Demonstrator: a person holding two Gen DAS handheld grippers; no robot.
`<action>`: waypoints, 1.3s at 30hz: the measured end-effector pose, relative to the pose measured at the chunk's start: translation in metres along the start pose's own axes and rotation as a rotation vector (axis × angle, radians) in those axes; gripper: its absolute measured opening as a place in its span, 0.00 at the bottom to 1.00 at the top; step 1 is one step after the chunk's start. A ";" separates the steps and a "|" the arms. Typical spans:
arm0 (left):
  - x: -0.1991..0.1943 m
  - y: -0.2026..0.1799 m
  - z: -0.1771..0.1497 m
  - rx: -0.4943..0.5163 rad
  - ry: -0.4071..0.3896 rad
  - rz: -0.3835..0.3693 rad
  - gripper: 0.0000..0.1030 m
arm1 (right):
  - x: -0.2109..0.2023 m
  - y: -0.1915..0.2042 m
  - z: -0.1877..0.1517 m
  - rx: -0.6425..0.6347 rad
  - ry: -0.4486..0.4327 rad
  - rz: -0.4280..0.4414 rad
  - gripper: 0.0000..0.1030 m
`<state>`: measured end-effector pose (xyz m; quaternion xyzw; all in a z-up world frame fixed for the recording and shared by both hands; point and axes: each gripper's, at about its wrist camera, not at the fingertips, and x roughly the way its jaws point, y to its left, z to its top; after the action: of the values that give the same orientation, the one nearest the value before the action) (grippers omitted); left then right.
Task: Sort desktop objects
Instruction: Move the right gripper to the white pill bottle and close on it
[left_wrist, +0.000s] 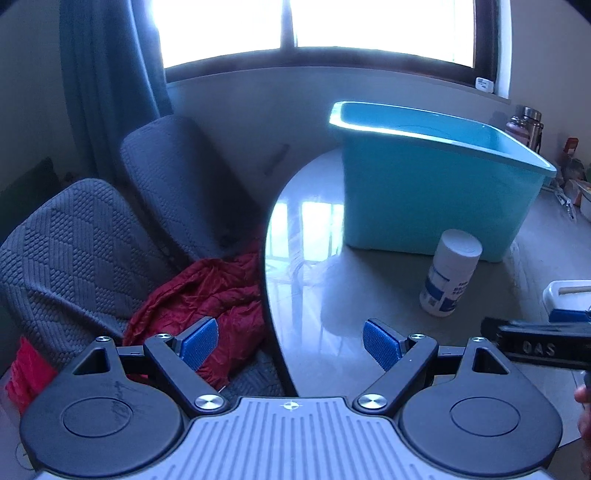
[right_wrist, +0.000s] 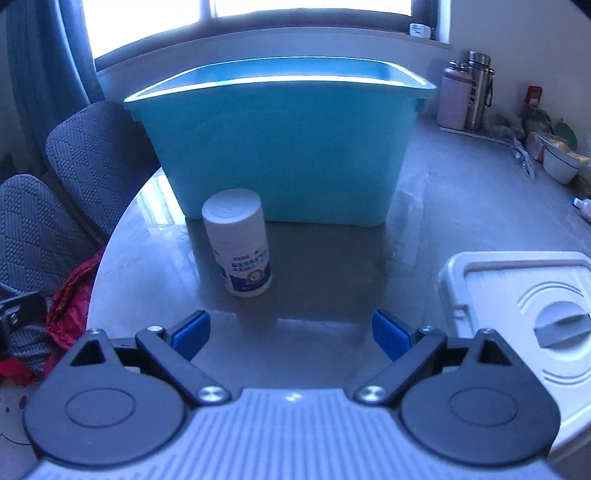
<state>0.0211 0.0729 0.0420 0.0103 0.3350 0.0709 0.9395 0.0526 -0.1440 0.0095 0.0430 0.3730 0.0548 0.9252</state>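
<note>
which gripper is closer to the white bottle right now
Right, as far as the views show. The right gripper faces the white bottle, which stands just ahead of its open fingers, slightly left. The left gripper sits over the table edge, the bottle farther ahead to its right.

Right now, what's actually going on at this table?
A person holds two grippers over a round grey table. Neither has picked anything up: the left gripper and right gripper are both open and empty. A white bottle stands upright in front of a turquoise bin, nearest the right gripper. A white lidded box sits to the right.
</note>
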 end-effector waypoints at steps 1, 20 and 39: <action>-0.001 0.002 -0.001 -0.006 -0.001 0.005 0.85 | 0.004 0.002 0.001 -0.001 -0.002 0.003 0.92; 0.006 0.008 0.000 -0.037 -0.023 0.031 0.85 | 0.068 0.030 0.026 -0.009 -0.020 0.011 0.92; 0.022 0.010 0.004 -0.056 -0.006 0.037 0.85 | 0.109 0.039 0.034 -0.010 0.003 0.002 0.92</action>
<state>0.0394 0.0855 0.0324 -0.0096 0.3300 0.0976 0.9389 0.1513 -0.0926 -0.0360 0.0388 0.3739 0.0576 0.9249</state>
